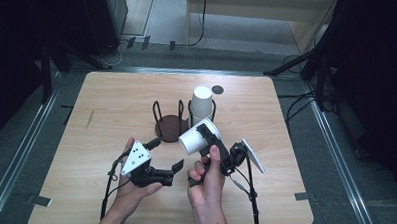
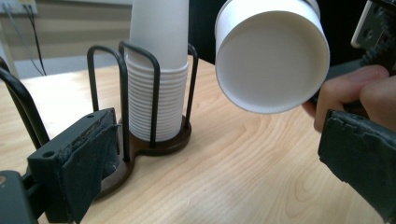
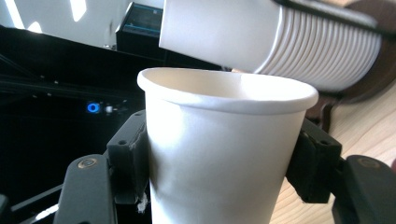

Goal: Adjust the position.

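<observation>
While our right gripper [image 1: 207, 141] is clamped on a single paper cup [image 1: 197, 136], squeezing its sides from both flanks, our left gripper [image 1: 164, 158] stands with its jaws wide apart and nothing between them. No earlier picture is at hand, so we speak only of how things stand.

Nearest to us, both hands sit low over the wooden surface [image 1: 111, 100]. The cup is held up off the wood, tilted so that its open mouth faces toward the left gripper. From the right gripper view its wall [image 3: 219, 154] looks slightly pinched, so we should hold no harder than we do.

Just beyond stands a dark wire cup holder [image 1: 169, 124] with two bays. The near-left bay looks vacant, though we cannot be sure from the high view alone. The farther bay carries a stack of cups [image 1: 201, 104], upside down, ringed by the wire loops [image 2: 140, 88].

We judge that the loose cup goes to the holder next. To do that well we would turn it to match, line it up squarely above the bay, keep clear of the wire loops, and lower it straight before easing the jaws off.
</observation>
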